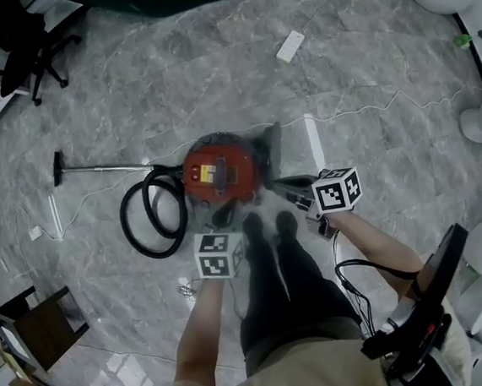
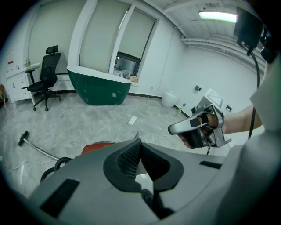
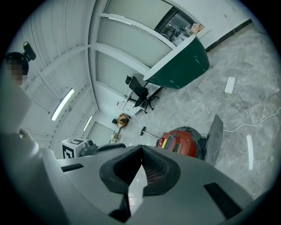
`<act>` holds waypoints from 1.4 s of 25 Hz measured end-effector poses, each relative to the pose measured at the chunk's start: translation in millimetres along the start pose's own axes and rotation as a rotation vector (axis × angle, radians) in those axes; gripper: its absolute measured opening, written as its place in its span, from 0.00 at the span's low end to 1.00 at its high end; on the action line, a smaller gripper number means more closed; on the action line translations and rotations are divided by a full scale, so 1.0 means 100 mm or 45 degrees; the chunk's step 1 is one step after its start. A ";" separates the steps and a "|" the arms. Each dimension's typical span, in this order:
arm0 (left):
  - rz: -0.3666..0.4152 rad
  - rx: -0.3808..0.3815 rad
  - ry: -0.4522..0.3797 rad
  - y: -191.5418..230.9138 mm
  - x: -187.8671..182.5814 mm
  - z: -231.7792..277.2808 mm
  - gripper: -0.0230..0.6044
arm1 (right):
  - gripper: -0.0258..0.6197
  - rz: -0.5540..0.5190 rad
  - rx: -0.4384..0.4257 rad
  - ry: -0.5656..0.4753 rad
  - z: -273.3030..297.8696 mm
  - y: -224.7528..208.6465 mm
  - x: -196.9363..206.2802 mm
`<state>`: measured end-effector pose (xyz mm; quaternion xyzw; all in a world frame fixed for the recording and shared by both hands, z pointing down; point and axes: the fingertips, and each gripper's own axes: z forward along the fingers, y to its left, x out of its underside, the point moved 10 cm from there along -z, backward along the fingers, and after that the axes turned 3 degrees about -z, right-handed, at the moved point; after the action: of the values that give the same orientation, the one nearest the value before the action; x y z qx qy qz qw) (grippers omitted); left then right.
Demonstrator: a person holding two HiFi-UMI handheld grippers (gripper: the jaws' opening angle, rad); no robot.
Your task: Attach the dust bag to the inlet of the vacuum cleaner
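— Vacuum [image 1: 220, 169] on the floor [image 1: 340, 76], red, sitting right at the person's shoes [image 1: 269, 225]. Black hose [image 1: 152, 215] is looped beside it on the left.

— Where's the wand?

— The wand [image 1: 94, 168] lies flat, stretched out to the left, with its head at the far end.

— And the dust bag?

— I can't pick it out for sure. A grey panel [image 1: 274, 149] stands upright against the vacuum's right side, touching it. Whether that's a lid or part of the bag, I can't tell from here.

— Left gripper?

— The left gripper [image 2: 140, 144] is held in the air on the near side of the vacuum, clear of it. Its fingers meet at the tips and there's nothing between them.

— Right one?

— It's the same. The right gripper [image 3: 141, 151] has its fingers shut tight and is empty. It's up off the floor to the vacuum's right, near that panel and touching nothing. The two grippers are side by side, well apart, one in each hand.

— Anything else around?

— A white power strip [image 1: 290, 46] lies on the floor beyond the vacuum, well away from it. There's a dark green tub [image 2: 99, 88] at the far wall and an office chair [image 2: 44, 77] off to its left.
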<state>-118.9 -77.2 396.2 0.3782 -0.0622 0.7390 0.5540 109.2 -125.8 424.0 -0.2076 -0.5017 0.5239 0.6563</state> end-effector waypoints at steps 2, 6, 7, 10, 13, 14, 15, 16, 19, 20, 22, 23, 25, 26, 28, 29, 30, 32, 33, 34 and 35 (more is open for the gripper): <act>0.002 -0.010 -0.017 -0.04 -0.08 -0.10 0.02 | 0.07 0.031 -0.031 -0.017 -0.05 0.10 -0.03; 0.013 -0.034 -0.039 -0.12 -0.21 -0.26 0.02 | 0.07 0.037 -0.083 -0.030 -0.13 0.28 -0.13; 0.016 -0.040 -0.037 -0.14 -0.23 -0.28 0.02 | 0.07 0.037 -0.094 -0.032 -0.16 0.32 -0.15; 0.010 -0.052 -0.030 -0.24 -0.23 -0.40 0.02 | 0.07 0.028 -0.134 -0.044 -0.25 0.51 -0.19; 0.008 -0.078 -0.050 -0.30 -0.29 -0.56 0.02 | 0.07 0.018 -0.175 -0.099 -0.34 0.74 -0.30; 0.009 -0.088 -0.064 -0.31 -0.33 -0.59 0.02 | 0.07 0.015 -0.188 -0.132 -0.37 0.82 -0.37; 0.007 -0.098 -0.081 -0.32 -0.37 -0.62 0.02 | 0.07 0.012 -0.204 -0.164 -0.40 0.90 -0.42; 0.003 -0.105 -0.098 -0.34 -0.41 -0.65 0.02 | 0.07 0.013 -0.221 -0.191 -0.44 0.97 -0.47; 0.003 -0.122 -0.129 -0.44 -0.55 -0.70 0.02 | 0.07 0.004 -0.259 -0.237 -0.55 1.10 -0.58; 0.016 -0.127 -0.135 -0.47 -0.59 -0.71 0.02 | 0.07 -0.001 -0.269 -0.248 -0.59 1.13 -0.62; 0.049 -0.134 -0.136 -0.54 -0.67 -0.74 0.02 | 0.07 0.001 -0.297 -0.264 -0.65 1.16 -0.68; 0.070 -0.143 -0.133 -0.56 -0.70 -0.76 0.02 | 0.07 0.006 -0.313 -0.268 -0.68 1.18 -0.69; 0.098 -0.166 -0.130 -0.62 -0.75 -0.84 0.02 | 0.07 0.016 -0.337 -0.266 -0.74 1.22 -0.71; 0.101 -0.175 -0.131 -0.66 -0.76 -0.89 0.02 | 0.07 0.023 -0.344 -0.263 -0.78 1.25 -0.70; 0.095 -0.182 -0.133 -0.73 -0.74 -1.01 0.02 | 0.07 0.047 -0.347 -0.260 -0.85 1.29 -0.64; 0.096 -0.186 -0.140 -0.73 -0.74 -1.07 0.02 | 0.07 0.054 -0.349 -0.260 -0.85 1.30 -0.62; 0.099 -0.193 -0.152 -0.72 -0.74 -1.14 0.02 | 0.07 0.051 -0.356 -0.257 -0.83 1.33 -0.62; 0.096 -0.216 -0.170 -0.67 -0.77 -1.26 0.02 | 0.07 0.032 -0.377 -0.233 -0.75 1.41 -0.66; 0.090 -0.227 -0.175 -0.66 -0.79 -1.30 0.02 | 0.07 0.026 -0.385 -0.213 -0.72 1.45 -0.69; 0.082 -0.232 -0.178 -0.68 -0.81 -1.32 0.02 | 0.07 0.022 -0.389 -0.195 -0.73 1.49 -0.72; 0.075 -0.231 -0.181 -0.72 -0.82 -1.33 0.02 | 0.07 0.020 -0.389 -0.182 -0.77 1.51 -0.75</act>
<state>-113.3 -45.0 227.5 0.3759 -0.1792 0.7177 0.5581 107.7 -118.3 238.7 -0.2713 -0.6192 0.4600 0.5756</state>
